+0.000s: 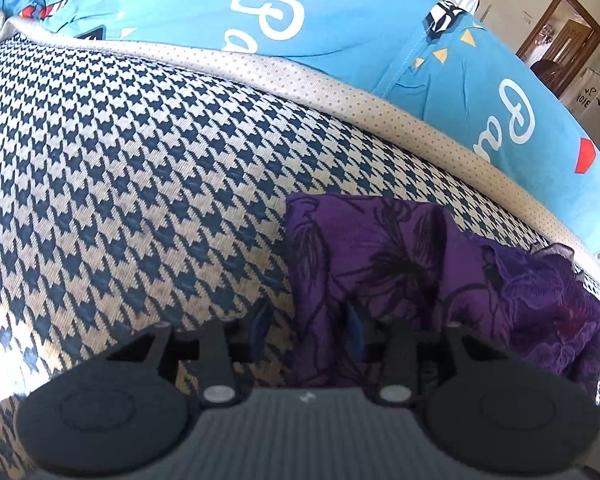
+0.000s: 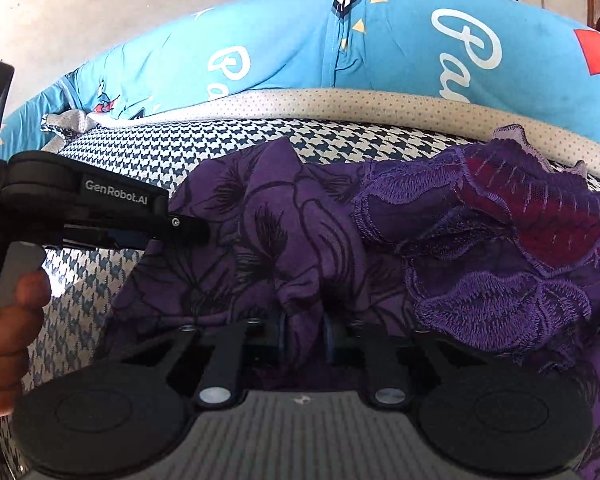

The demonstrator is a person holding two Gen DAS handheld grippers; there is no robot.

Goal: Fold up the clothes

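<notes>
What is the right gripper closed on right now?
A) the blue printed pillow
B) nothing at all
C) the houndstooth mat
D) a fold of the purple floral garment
D: in the right wrist view the right gripper pinches a raised fold of the purple floral garment between its pads.

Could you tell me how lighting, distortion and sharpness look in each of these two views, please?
Left wrist view: strong fisheye bending of the houndstooth mat, glare washing out its lower left, blue fingertips soft. Right wrist view: dark vignette corners, the purple garment evenly lit and fairly sharp, the hand at the edge blurred.
</notes>
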